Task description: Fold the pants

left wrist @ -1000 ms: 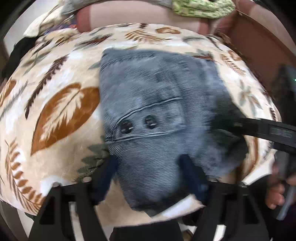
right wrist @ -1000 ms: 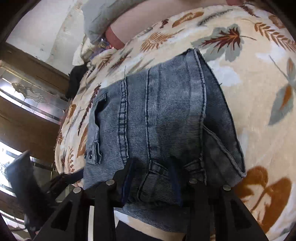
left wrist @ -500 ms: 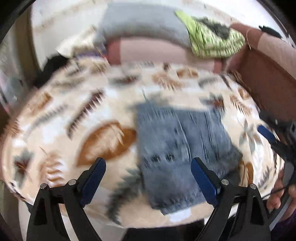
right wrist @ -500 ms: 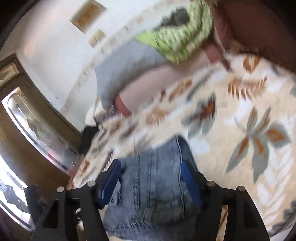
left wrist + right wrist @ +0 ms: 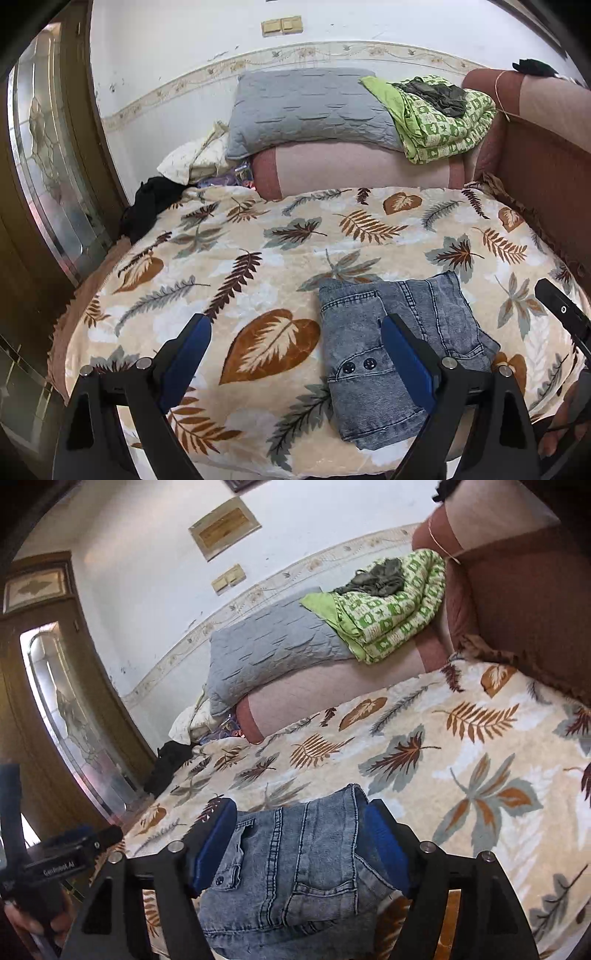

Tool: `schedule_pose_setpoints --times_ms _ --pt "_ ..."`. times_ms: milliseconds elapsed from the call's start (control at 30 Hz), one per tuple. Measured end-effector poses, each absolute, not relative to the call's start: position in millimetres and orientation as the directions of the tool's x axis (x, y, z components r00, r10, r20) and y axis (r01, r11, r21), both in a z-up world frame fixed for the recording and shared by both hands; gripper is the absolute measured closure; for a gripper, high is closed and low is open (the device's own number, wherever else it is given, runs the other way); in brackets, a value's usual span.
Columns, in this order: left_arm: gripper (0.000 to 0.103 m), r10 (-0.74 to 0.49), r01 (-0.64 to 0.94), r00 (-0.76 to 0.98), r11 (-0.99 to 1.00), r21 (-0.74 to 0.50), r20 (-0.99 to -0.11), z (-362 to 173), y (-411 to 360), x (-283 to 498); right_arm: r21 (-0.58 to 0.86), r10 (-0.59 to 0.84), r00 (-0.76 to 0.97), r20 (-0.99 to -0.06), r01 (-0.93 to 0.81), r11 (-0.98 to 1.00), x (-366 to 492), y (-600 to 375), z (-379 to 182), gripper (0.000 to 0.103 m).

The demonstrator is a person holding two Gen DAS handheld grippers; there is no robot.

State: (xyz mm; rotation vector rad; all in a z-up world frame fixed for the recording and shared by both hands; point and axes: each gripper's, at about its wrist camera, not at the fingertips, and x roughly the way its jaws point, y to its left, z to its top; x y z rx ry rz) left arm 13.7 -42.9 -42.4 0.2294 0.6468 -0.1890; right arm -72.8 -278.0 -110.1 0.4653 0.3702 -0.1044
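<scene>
both tools have let go and pulled back. the left tool (image 5: 295, 354) stands with its blue pads spread wide, nothing between them, and hangs above the near edge of the bed; a second ago it was down against the denim with the pads pressed into the cloth. the right tool (image 5: 301, 845) is likewise open and empty, its pads apart over the near end of the garment, where a second ago they sat low on the waistband seams. in the left view the right tool shows only as a black bar at 3 o'clock.

the pants (image 5: 399, 354) lie just beyond the pads as a compact folded packet near the front edge of the bed, at about 5 o'clock on the leaf-print blanket (image 5: 258, 258), with a two-button pocket flap facing up and the edges fairly square. they have not shifted as the tools rose.

farther off, at 12 o'clock, a grey pillow (image 5: 310, 107) and a green checked quilt (image 5: 447, 118) sit on the pink bolster against the wall.

judging by the tidy packet and both tools released and lifted clear, the folding looks finished, or all but so; at most a small straightening of the near corner remains.
</scene>
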Motion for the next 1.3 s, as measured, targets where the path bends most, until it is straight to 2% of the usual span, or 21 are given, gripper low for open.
schedule_pose_setpoints --times_ms 667,867,1300 --pt "0.01 -0.067 0.223 0.762 0.961 0.163 -0.644 -61.8 -45.3 29.3 0.384 -0.029 0.905 -0.425 0.209 0.899 -61.7 -273.9 -119.8 0.025" --pt "0.01 -0.048 0.22 0.756 0.958 0.185 -0.653 -70.6 -48.7 30.8 0.339 -0.058 0.887 -0.459 0.235 0.911 -55.5 -266.1 -122.0 0.025" --pt "0.01 -0.011 0.195 0.757 0.958 0.21 -0.653 -81.1 -42.3 35.3 0.206 -0.088 0.877 -0.472 0.207 0.956 -45.8 -232.1 -120.9 0.024"
